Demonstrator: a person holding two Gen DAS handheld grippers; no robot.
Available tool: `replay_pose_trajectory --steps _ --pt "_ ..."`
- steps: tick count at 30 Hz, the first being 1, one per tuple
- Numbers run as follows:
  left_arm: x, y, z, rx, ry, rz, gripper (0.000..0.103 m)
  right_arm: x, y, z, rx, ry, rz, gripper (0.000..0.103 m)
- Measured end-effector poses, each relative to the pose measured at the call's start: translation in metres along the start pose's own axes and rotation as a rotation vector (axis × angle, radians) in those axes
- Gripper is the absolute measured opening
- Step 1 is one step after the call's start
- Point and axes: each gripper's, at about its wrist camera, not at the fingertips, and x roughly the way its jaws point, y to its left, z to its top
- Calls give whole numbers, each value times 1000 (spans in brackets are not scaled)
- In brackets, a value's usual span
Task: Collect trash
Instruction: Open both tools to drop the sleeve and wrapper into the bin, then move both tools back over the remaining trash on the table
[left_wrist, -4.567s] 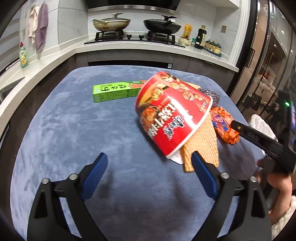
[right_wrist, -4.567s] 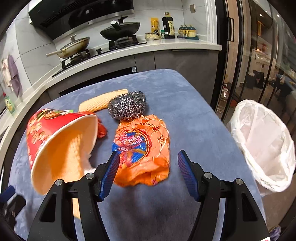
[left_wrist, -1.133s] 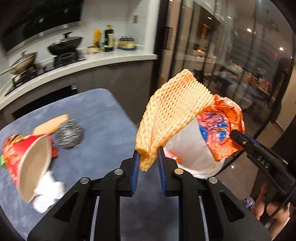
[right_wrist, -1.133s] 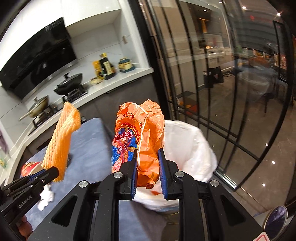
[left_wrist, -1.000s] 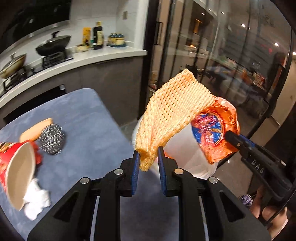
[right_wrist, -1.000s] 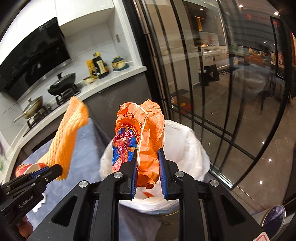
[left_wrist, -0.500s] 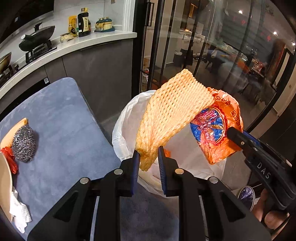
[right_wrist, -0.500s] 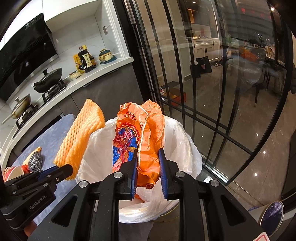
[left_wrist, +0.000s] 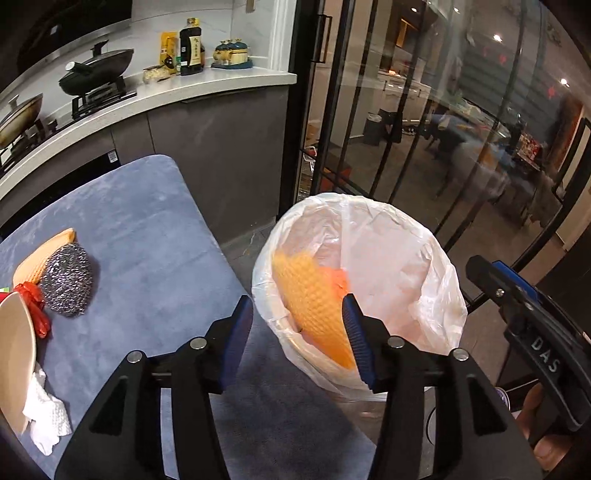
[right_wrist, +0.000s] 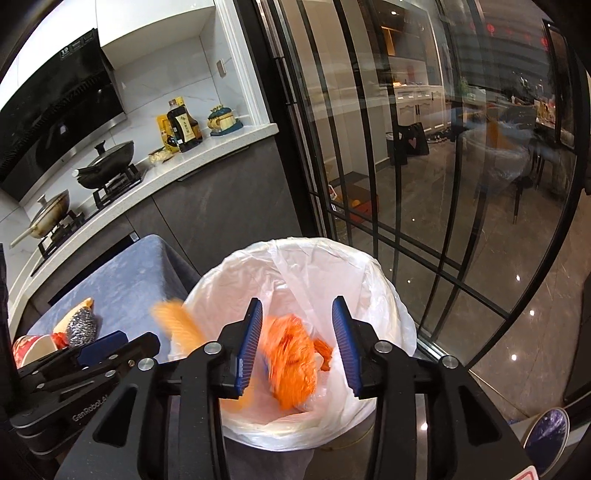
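Over the bin (right_wrist: 384, 295), my left gripper (left_wrist: 297, 328) and right gripper (right_wrist: 297, 334) gape wide; net (left_wrist: 314, 299) and wrapper (right_wrist: 291, 354) lie inside.

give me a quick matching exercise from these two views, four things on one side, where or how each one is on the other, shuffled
Things:
1. orange foam net
2. steel scourer
3. left gripper
4. white tissue

Places or states:
A. open, above the table edge and bin
B. on the blue table, beside the red cup
C. inside the white bin bag
D. at the mouth of the tipped red cup

Pairs: 1-C, 2-B, 3-A, 4-D
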Motion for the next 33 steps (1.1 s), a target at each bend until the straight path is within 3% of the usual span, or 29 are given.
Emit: replay_pose_trajectory --steps 5,17,22,24,33 --pt "-10 9 0 -18 -16 13 56 -12 10 1 -12 -17 23 41" --pt "-53 47 -4 -74 -76 61 57 -39 56 -4 -79 -27 90 43" --pt "-72 73 -12 -111 -94 112 61 -52 81 -9 -109 -27 129 43" --pt "-81 83 -16 -124 -105 137 64 -57 93 -12 -127 -22 144 48" --pt "-120 142 -42 -208 -126 245 66 -69 151 -38 -198 17 228 49"
